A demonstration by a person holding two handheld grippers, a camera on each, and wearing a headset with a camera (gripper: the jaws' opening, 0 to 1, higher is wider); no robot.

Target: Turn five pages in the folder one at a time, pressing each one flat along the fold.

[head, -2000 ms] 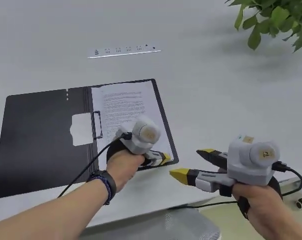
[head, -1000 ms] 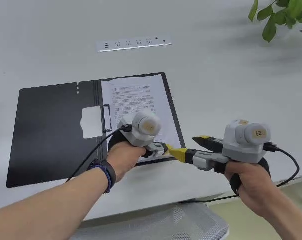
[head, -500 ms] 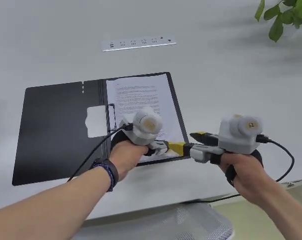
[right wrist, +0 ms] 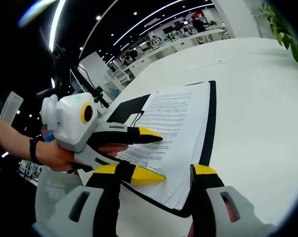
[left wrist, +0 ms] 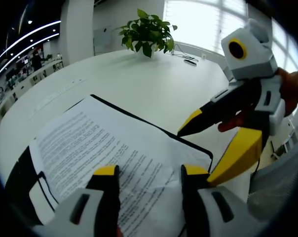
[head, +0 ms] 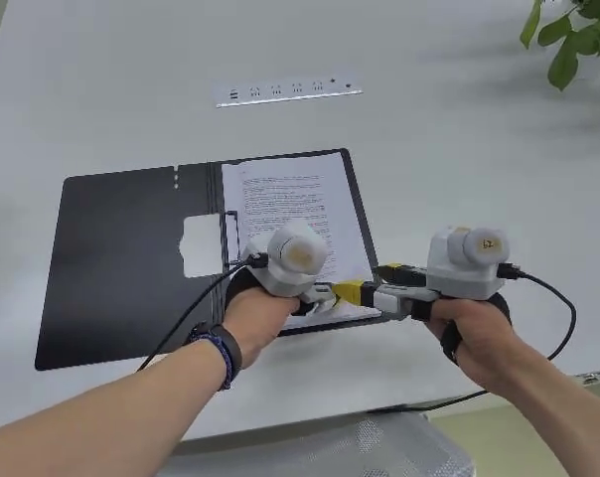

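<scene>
The folder (head: pixel 121 268) lies open and flat on the white tabletop (head: pixel 459 149), closer to the near edge than to the far one, where a power strip (head: pixel 285 91) sits. Its black left cover is bare apart from a pale pocket by the spine. The printed pages (head: pixel 295 204) are stacked on the right half, held by a clip at the fold. My left gripper (head: pixel 325 295) is low over the near right corner of that stack with its jaws apart and nothing between them. I cannot tell whether the lower jaw rests on the paper or only hovers. Just beside it, my right gripper (head: pixel 365 281) comes in from the right, also with jaws apart and nothing in them. Its yellow tips reach the same corner, and in the right gripper view they straddle the folder's edge. No page looks lifted, so I judge the turn is not yet begun. The likeliest slip is closing on several sheets at once, since the corner is a tight stack. If my left gripper bears down while the right lifts, the sheet could crease or tear at the clip. With the two sets of tips this close, they could also knock together and skid the folder across the smooth top. The plant (head: pixel 578 35) stands well apart at the far right corner.
</scene>
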